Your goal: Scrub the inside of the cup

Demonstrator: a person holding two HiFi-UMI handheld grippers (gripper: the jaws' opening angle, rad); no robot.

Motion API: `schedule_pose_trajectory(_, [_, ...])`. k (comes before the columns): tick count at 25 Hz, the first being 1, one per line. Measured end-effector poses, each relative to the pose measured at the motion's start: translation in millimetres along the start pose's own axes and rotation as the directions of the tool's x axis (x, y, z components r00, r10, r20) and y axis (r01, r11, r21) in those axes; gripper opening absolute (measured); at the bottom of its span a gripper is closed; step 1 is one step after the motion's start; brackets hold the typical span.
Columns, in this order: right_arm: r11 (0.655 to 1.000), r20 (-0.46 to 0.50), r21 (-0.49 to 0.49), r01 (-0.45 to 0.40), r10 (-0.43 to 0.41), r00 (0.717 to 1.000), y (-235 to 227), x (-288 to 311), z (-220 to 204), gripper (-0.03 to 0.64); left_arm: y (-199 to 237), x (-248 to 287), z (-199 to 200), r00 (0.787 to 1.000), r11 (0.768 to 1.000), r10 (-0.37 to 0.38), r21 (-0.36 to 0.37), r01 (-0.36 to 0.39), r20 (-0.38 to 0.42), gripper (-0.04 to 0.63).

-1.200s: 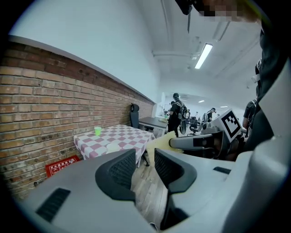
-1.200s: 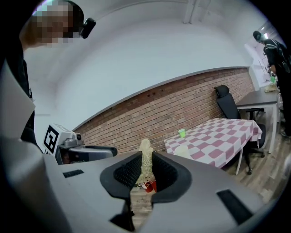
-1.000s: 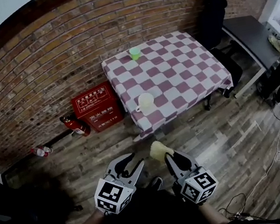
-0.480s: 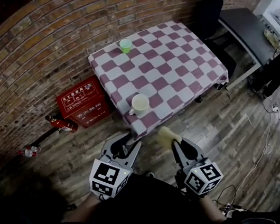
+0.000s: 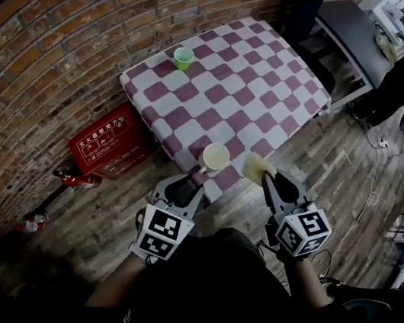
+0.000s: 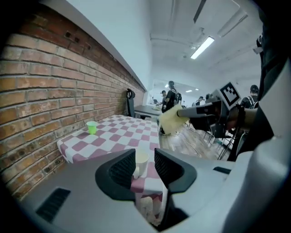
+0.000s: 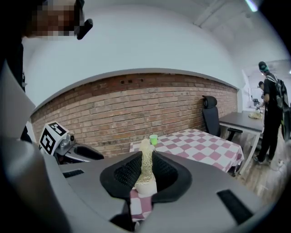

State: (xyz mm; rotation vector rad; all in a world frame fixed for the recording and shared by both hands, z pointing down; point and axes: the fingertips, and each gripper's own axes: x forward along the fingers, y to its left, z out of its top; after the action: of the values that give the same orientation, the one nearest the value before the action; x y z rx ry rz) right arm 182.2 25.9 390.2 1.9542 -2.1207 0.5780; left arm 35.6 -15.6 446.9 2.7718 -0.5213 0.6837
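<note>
- Brick wall (image 5: 52, 59) is running behind the table (image 5: 248, 71), which is wearing a red-and-white checked cloth.
- Red box (image 5: 106, 143) is sitting on the wooden floor between the wall and the table's left side.
- I am holding my left gripper (image 5: 189, 190) level at the table's near edge. Its jaws are standing a narrow gap apart with nothing in them, and the cup (image 6: 141, 160) is showing beyond the gap.
- I am pinching the sponge (image 7: 145, 157) in my right gripper (image 5: 269, 181). Its jaws are closing on the sponge's lower part, just right of the cup.
- Cream cup (image 5: 215, 157) is standing upright on the cloth at the near edge, mouth up.
- Small green cup (image 5: 184, 57) is standing at the far edge, by the wall.
</note>
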Motion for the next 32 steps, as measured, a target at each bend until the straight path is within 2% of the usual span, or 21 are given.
schedule_pose_trajectory(3, [0.989,-0.111,-0.149,-0.021,0.004,0.994,14,29,-4,0.072,10,20,-24,0.997,0.999,-0.049,0.006,0.049,-0.062,0.140])
schedule_pose_trajectory(6, [0.953,-0.254,-0.288,-0.096,0.021,0.967,28,59,-22,0.072,18,39,-39,0.992,0.998,-0.067,0.005,0.068,-0.110,0.140])
schedule_pose_trajectory(8, [0.929,-0.316,-0.343,-0.141,0.027,0.949,31,79,-34,0.072,22,54,-49,0.986,0.996,-0.080,0.015,0.083,-0.149,0.140])
schedule_pose_trajectory(11, [0.897,-0.349,-0.399,-0.191,0.044,0.936,36,108,-46,0.072,22,75,-66,0.970,0.994,-0.098,0.034,0.108,-0.221,0.140])
schedule_pose_trajectory(14, [0.840,-0.404,-0.478,-0.256,0.048,0.913,38,128,-63,0.072,19,90,-80,0.956,0.994,-0.090,0.035,0.104,-0.278,0.140])
schedule_pose_trajectory(16, [0.793,-0.477,-0.517,-0.321,0.044,0.878,38,137,-80,0.072,19,97,-84,0.949,0.995,-0.078,0.030,0.091,-0.305,0.140])
schedule_pose_trajectory(18, [0.760,-0.533,-0.527,-0.379,0.051,0.845,38,143,-92,0.072,22,104,-85,0.945,0.997,-0.065,0.019,0.075,-0.322,0.140])
schedule_pose_trajectory(23, [0.702,-0.587,-0.548,-0.455,0.064,0.807,34,164,-112,0.072,27,121,-90,0.937,0.999,-0.045,-0.026,0.038,-0.347,0.140])
schedule_pose_trajectory(26, [0.671,-0.636,-0.546,-0.502,0.058,0.770,32,175,-130,0.072,28,125,-93,0.933,0.998,-0.044,-0.062,0.023,-0.357,0.140])
schedule_pose_trajectory(29, [0.667,-0.671,-0.525,-0.529,0.058,0.739,30,181,-142,0.072,29,127,-96,0.929,0.996,-0.040,-0.092,0.006,-0.367,0.140])
schedule_pose_trajectory(32, [0.699,-0.689,-0.481,-0.529,0.072,0.721,32,184,-146,0.072,30,130,-98,0.927,0.995,-0.031,-0.102,-0.008,-0.374,0.140])
